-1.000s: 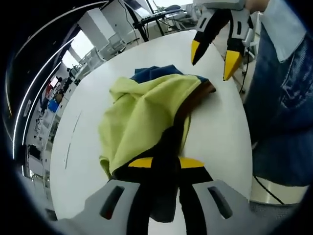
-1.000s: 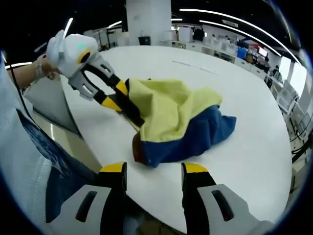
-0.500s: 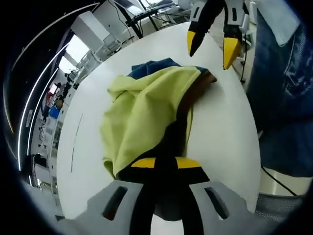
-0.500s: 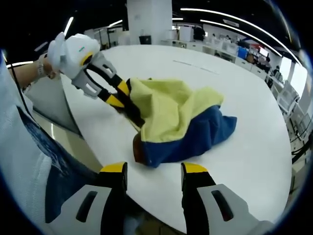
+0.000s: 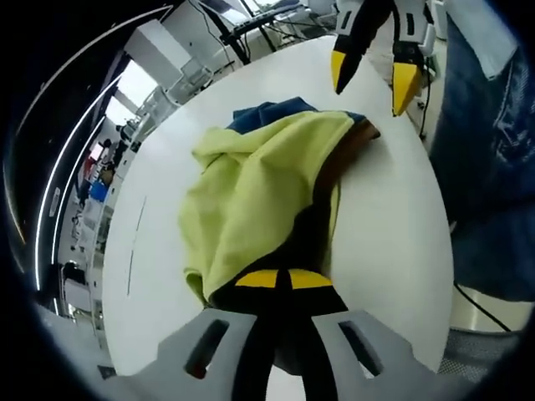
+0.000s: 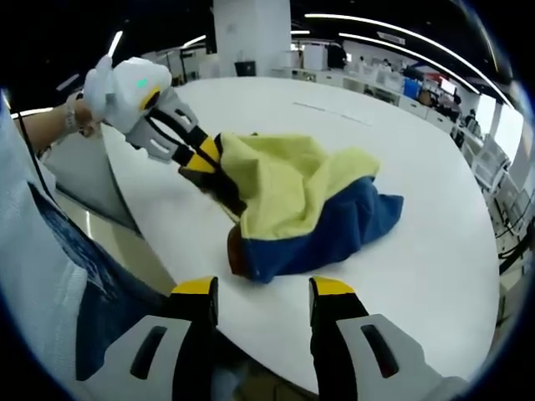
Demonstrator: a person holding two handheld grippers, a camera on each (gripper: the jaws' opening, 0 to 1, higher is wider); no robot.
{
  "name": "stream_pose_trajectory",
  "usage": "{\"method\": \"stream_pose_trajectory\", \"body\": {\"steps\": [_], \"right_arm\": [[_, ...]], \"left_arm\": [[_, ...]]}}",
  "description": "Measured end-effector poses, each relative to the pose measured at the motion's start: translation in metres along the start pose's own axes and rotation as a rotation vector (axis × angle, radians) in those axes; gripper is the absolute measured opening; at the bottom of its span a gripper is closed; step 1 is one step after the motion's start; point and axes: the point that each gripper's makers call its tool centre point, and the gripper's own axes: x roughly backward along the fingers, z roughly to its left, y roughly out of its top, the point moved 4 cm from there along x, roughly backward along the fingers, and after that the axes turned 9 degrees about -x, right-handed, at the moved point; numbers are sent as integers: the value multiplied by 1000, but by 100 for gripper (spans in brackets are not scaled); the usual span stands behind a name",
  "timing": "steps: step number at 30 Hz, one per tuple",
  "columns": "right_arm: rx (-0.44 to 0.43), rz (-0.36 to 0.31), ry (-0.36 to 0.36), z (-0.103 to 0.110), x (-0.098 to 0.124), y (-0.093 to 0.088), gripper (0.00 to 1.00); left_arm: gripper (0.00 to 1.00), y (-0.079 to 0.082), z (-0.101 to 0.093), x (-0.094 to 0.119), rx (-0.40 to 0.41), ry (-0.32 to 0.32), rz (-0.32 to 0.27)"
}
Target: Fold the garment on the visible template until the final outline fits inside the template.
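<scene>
While my left gripper (image 5: 282, 280) is clamped on a dark edge of the garment (image 6: 305, 205), which lies bunched in a yellow and blue heap on the white table (image 6: 435, 251), my right gripper (image 6: 264, 292) hovers with jaws wide near the blue hem. I judge I should pinch that hem and pull both corners apart to flatten it. I see no containers, and I cannot make out the template outline.

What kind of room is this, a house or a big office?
Probably a big open office or lab, not a house. Long strip lights run across a dark ceiling, desks and shelves line the far side, and the yellow-and-blue garment lies on a large round white table.
</scene>
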Motion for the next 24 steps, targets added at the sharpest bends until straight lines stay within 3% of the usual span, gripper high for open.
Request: {"method": "stream_pose_trajectory", "body": {"steps": [4,6,12,24], "right_arm": [[0,1,-1,0,0,-1,43],[-2,1,-1,1,0,-1,44],[-1,5,3,1,0,-3,44],[-8,6,5,1,1,-5,44]], "left_arm": [[21,2,-10,-2,0,-55,-16],[26,1,-14,-4,-6,-66,-11],[18,-1,-6,-7,0,-31,8],[17,-4,-4,-13,2,-7,16]]}}
